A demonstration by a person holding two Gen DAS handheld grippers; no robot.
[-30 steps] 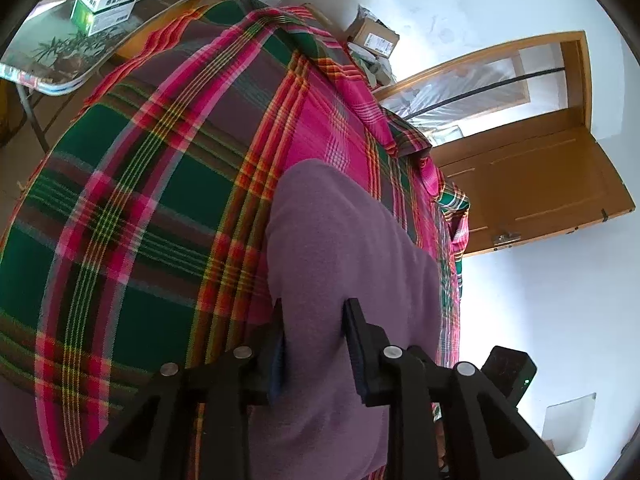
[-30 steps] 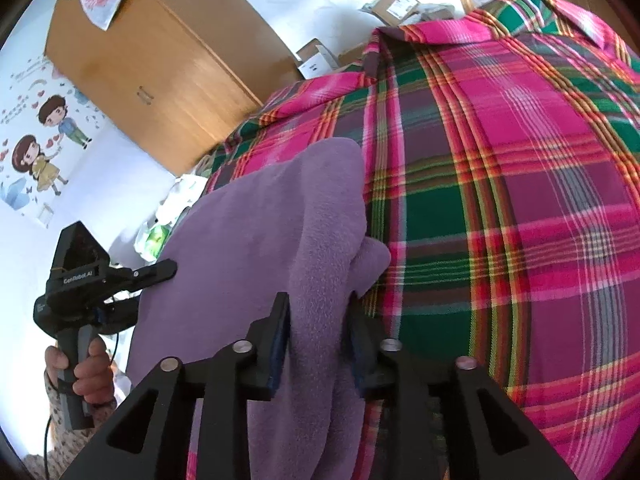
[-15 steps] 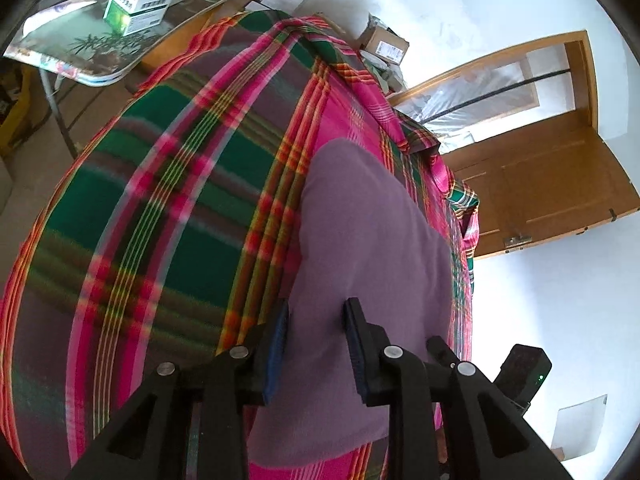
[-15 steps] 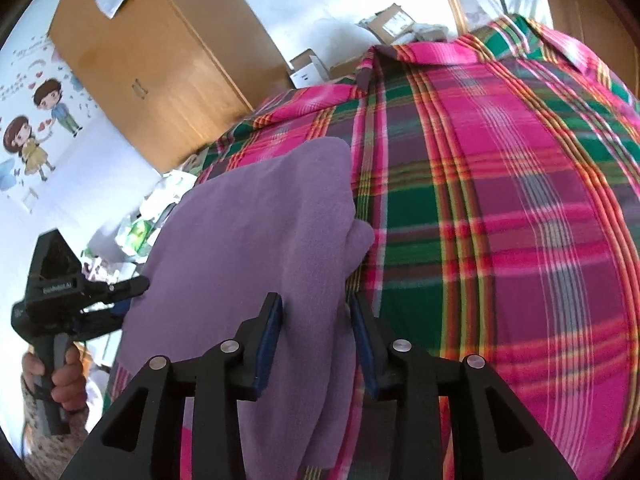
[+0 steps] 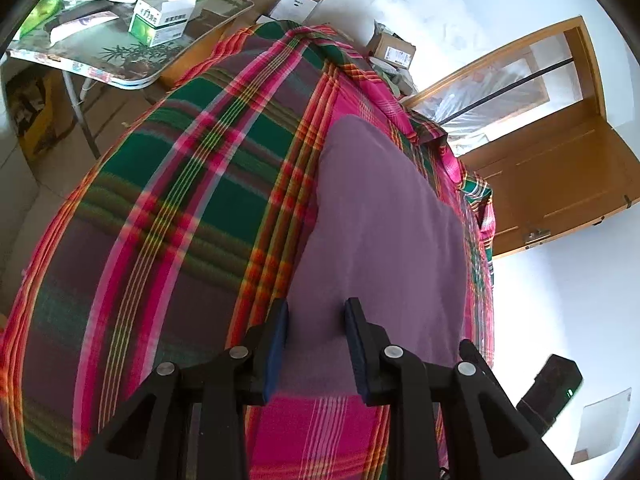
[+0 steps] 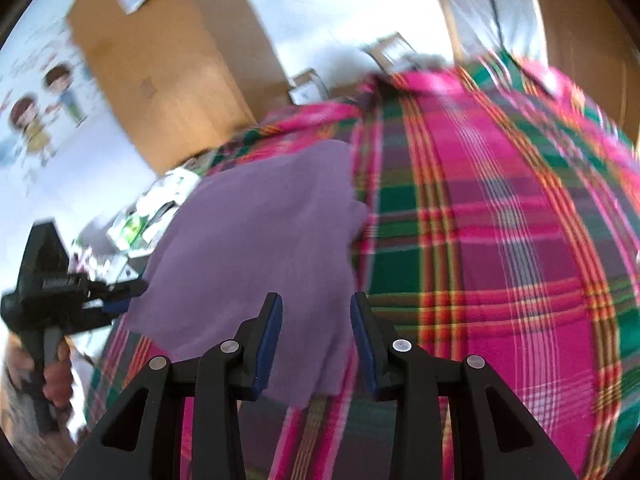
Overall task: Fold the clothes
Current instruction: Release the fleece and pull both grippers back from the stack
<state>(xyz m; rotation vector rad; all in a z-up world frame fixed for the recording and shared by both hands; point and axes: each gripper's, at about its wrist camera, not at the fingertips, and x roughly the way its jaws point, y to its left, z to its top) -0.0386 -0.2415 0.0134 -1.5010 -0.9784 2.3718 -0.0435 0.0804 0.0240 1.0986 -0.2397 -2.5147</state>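
Note:
A folded purple garment [image 5: 384, 240] lies flat on a pink and green plaid cloth [image 5: 180, 208]. My left gripper [image 5: 316, 308] hovers open over the garment's near edge, holding nothing. In the right wrist view, which is blurred by motion, the same purple garment [image 6: 256, 248] lies on the plaid cloth [image 6: 500, 240]. My right gripper [image 6: 316, 304] is open above its near edge. A hand [image 6: 56, 380] holds the left gripper [image 6: 132, 292] at the garment's left side. The right gripper's black body [image 5: 552, 384] shows at the lower right of the left wrist view.
A folding table [image 5: 192, 56] with boxes and packets stands beyond the cloth's far left edge. Cardboard boxes [image 5: 392, 48] sit against the white wall. A wooden door [image 5: 560, 168] is at the right. A wooden wardrobe [image 6: 172, 60] stands behind the far side.
Both grippers have drawn back and up from the purple garment. It filled the space between the fingers before and now lies flat, further off, on the plaid cloth.

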